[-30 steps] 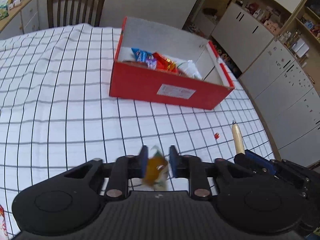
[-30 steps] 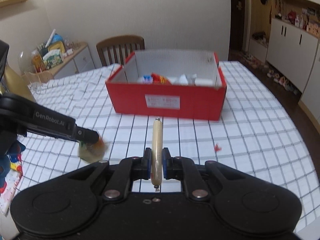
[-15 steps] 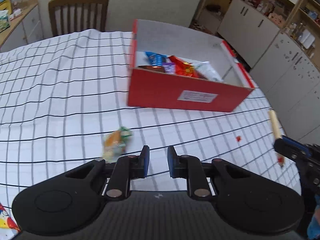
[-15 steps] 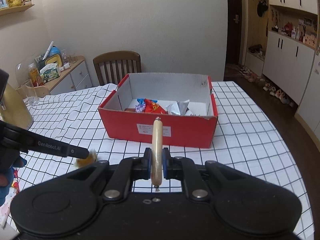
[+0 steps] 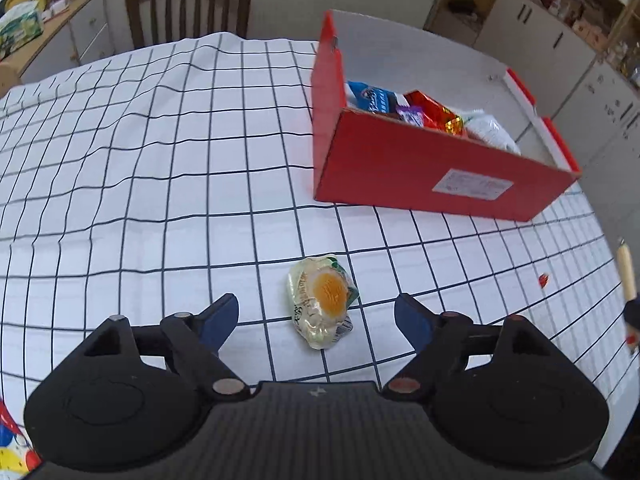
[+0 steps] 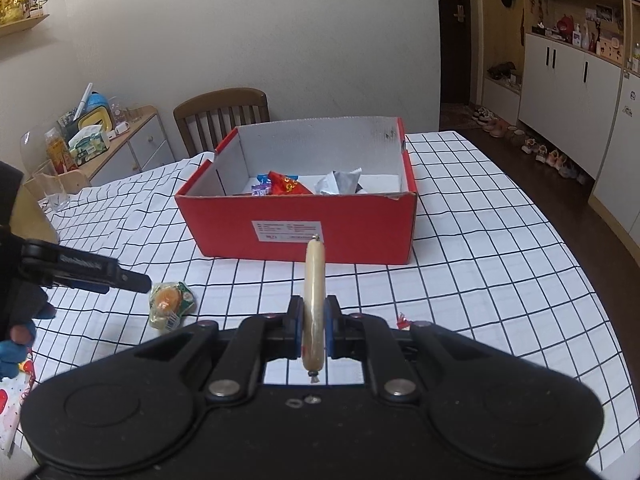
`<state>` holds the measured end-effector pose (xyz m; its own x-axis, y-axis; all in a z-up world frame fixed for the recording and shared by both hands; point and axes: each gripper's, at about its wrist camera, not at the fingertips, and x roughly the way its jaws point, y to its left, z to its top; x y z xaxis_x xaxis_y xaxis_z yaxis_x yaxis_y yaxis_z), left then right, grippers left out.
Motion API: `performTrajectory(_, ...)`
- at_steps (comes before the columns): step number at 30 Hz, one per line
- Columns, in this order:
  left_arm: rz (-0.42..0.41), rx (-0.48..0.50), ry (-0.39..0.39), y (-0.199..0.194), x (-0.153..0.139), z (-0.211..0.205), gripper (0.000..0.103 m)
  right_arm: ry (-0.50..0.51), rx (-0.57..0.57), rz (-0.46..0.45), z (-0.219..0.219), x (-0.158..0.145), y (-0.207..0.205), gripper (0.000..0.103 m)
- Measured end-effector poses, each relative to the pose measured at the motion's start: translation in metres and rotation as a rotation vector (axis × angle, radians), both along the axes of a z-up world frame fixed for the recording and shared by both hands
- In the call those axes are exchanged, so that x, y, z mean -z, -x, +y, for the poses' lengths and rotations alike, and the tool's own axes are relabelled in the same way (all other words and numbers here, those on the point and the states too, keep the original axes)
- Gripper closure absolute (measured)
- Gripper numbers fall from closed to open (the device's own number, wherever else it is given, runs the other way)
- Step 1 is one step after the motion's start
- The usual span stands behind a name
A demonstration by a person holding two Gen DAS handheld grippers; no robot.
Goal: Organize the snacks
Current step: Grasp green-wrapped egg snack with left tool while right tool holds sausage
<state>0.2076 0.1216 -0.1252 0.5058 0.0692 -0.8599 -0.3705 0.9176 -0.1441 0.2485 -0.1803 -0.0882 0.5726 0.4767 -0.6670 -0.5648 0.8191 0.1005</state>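
- The left gripper (image 5: 316, 314) hangs just above the surface (image 5: 160, 184). Its jaws are opening, and a snack packet (image 5: 322, 300) lies on the cloth between the two blue pads, touched by neither.
- The right gripper (image 6: 312, 330) is clenched on a thin sausage stick (image 6: 314, 280), which stands almost upright in its jaws and is carried in the air, near the front wall of the red box (image 6: 296, 228).
- Done, as I judge it: several snacks already lie inside the box, among them a blue wrapper (image 5: 374, 96), a red foil wrapper (image 6: 286, 186) and a silver-white bag (image 6: 340, 182).
- Left to do: the packet on the cloth and the sausage stick are both outside the box, so two pieces at least must go in. A tiny red scrap (image 5: 543, 279) also lies on the cloth.
- The packet is soft, clear plastic, crumpled, with an orange round print in the middle and a green edge; it will probably bend under the pads.
- The sausage stick is smooth, pale beige, with a small metal clip at each end.
- The box is stiff cardboard, red outside, white inside, with a white label on the front.
- The cloth is white with a thin black grid and has wrinkles on the far side, near the wooden chair (image 5: 188, 4).
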Motion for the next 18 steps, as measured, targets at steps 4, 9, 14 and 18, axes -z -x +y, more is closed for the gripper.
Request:
performTrajectory(4, 0.020, 0.029, -0.070, -0.014, 0.012, -0.011, 0.018, 0.007, 0.003, 0.005, -0.002, 0.002, -0.004, 0.093)
performTrajectory(9, 0.059, 0.036, -0.093, -0.025, 0.028, -0.013, 0.018, 0.015, 0.003, 0.010, -0.006, 0.004, -0.007, 0.093)
performTrajectory(14, 0.088, 0.052, -0.090, -0.029, 0.039, -0.017, 0.036, 0.018, 0.006, 0.018, -0.009, 0.006, -0.011, 0.093)
performTrajectory(18, 0.108, 0.040, -0.099, -0.031, 0.044, -0.017, 0.055, 0.020, 0.007, 0.022, -0.010, 0.007, -0.013, 0.093)
